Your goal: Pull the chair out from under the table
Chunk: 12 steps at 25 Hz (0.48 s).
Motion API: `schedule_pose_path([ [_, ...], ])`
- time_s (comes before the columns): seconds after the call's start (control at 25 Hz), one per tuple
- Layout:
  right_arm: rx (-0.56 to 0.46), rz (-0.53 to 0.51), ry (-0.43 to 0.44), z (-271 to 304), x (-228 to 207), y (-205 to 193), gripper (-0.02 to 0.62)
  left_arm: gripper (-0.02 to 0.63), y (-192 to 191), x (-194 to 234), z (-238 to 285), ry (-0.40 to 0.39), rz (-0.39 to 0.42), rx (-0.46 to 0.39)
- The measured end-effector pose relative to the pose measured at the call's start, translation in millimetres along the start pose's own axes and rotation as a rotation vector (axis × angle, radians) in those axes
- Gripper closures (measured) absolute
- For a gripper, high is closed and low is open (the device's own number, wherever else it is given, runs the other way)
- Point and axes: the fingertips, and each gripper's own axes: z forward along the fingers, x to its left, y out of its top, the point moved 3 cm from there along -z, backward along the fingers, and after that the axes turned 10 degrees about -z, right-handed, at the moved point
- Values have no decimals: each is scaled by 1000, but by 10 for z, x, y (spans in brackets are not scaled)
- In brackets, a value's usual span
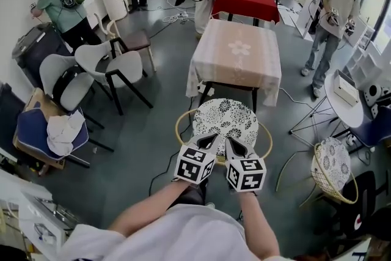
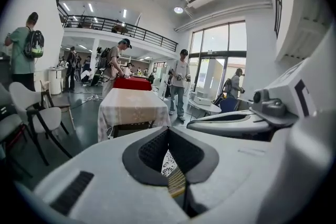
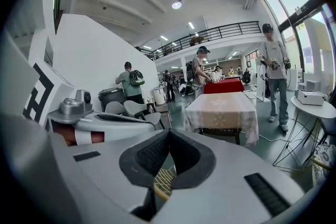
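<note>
A round wicker chair (image 1: 181,126) with a black-and-white patterned cushion (image 1: 225,118) stands on the floor in front of the table (image 1: 235,55), which is covered by a beige cloth. Both grippers hover side by side above the chair's near rim. My left gripper (image 1: 208,139) is shut and holds nothing. The right gripper (image 1: 232,142) is likewise shut and empty. In the left gripper view the jaws (image 2: 168,131) meet, with the cushion (image 2: 169,164) showing below them. Under the shut jaws (image 3: 169,134) in the right gripper view, the chair's wicker (image 3: 163,178) is visible.
White chairs (image 1: 113,67) and a cluttered seat (image 1: 52,131) stand at the left. A round white table (image 1: 345,101) and a second patterned wicker chair (image 1: 333,169) are at the right. A red-clothed table (image 1: 247,2) and several people stand farther back.
</note>
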Motion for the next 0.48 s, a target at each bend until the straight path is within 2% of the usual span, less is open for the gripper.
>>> schedule_pose_path([
  [0.48, -7, -2, 12, 77, 84, 47, 594, 601, -6, 82, -34, 9, -7, 3],
])
